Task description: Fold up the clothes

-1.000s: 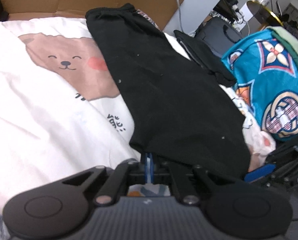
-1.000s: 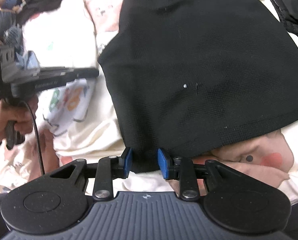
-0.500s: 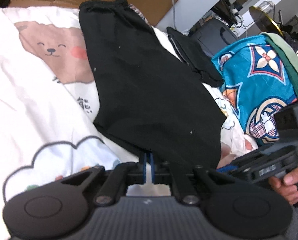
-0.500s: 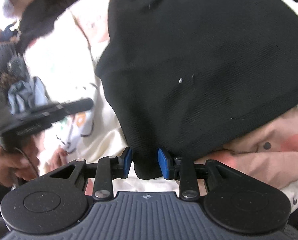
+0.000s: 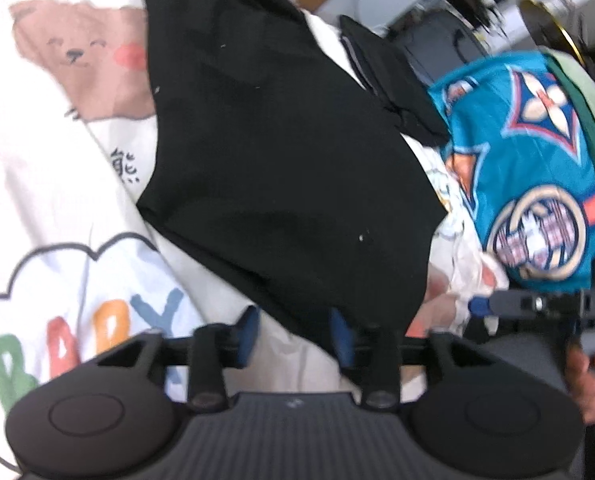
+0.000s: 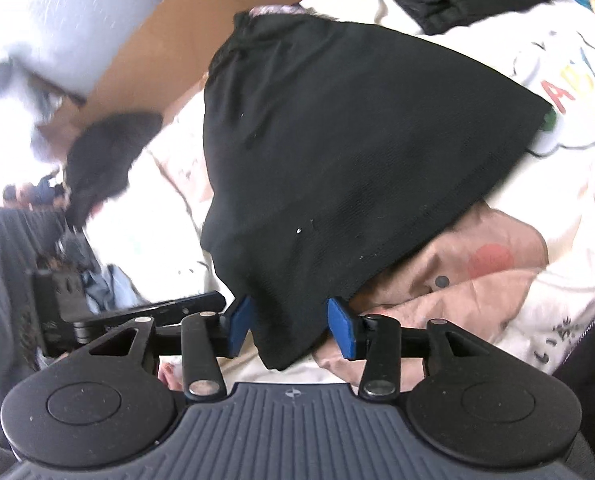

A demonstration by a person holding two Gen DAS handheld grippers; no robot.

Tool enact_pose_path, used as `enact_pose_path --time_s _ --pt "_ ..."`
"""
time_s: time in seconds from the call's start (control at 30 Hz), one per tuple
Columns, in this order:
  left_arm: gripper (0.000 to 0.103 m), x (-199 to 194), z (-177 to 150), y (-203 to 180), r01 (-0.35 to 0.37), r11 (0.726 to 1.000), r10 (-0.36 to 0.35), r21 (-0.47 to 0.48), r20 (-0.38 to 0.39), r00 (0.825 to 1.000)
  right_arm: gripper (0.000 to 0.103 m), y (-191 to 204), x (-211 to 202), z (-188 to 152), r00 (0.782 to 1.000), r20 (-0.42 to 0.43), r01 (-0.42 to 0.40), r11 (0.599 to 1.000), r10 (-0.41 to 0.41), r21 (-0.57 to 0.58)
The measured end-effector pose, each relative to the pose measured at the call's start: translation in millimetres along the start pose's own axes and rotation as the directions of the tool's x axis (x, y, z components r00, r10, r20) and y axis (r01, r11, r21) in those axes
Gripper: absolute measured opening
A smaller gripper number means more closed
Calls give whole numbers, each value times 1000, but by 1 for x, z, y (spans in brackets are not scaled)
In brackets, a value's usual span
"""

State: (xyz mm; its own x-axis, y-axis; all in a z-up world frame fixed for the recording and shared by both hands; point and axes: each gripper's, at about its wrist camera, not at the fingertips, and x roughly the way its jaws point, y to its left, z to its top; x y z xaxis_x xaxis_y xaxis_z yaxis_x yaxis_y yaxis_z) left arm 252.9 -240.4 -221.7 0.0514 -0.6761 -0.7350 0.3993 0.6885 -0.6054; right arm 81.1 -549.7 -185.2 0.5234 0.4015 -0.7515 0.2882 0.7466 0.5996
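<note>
My left gripper [image 5: 293, 338] is opening, its blue pads spread, with the near corner of the black trousers [image 5: 281, 160] lying loose between them. My right gripper [image 6: 291, 328] is opening too, the other corner hanging unpinched between its pads. The trousers run toward twelve o'clock over the white blanket [image 5: 49, 184]; a teal cloth [image 5: 529, 168] sits at three.

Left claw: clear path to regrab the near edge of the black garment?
Probably yes. The left claw has its jaws opening, and the near edge of the black garment already lies between them on the white printed bedding. Nothing covers that edge; the right claw sits off to the side.
</note>
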Motion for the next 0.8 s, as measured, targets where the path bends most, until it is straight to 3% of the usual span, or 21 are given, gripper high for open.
enact_pose_path --time_s 0.13,0.27,0.3,0.43,0.53,0.8 --pt "64 2 6 0 11 998 -10 -58 23 1000 50 0 9 0 1000 -23 -11 1000 12 23" --pt "64 8 8 1 13 995 -13 -99 2 1000 50 8 17 0 998 -62 4 1000 -4 -7" --pt "63 10 6 3 18 994 -19 -111 -8 1000 50 8 17 -1 998 -64 6 1000 -6 -8" --pt "40 16 0 15 18 984 -25 -177 -39 999 50 4 16 -1 998 -58 -10 1000 11 20" --pt "39 20 -4 18 26 977 -36 -210 -46 998 50 1 16 -1 998 -58 -21 999 23 39" --pt "36 26 -3 11 13 985 -23 -174 -57 998 50 2 16 -2 998 -53 -26 999 28 43"
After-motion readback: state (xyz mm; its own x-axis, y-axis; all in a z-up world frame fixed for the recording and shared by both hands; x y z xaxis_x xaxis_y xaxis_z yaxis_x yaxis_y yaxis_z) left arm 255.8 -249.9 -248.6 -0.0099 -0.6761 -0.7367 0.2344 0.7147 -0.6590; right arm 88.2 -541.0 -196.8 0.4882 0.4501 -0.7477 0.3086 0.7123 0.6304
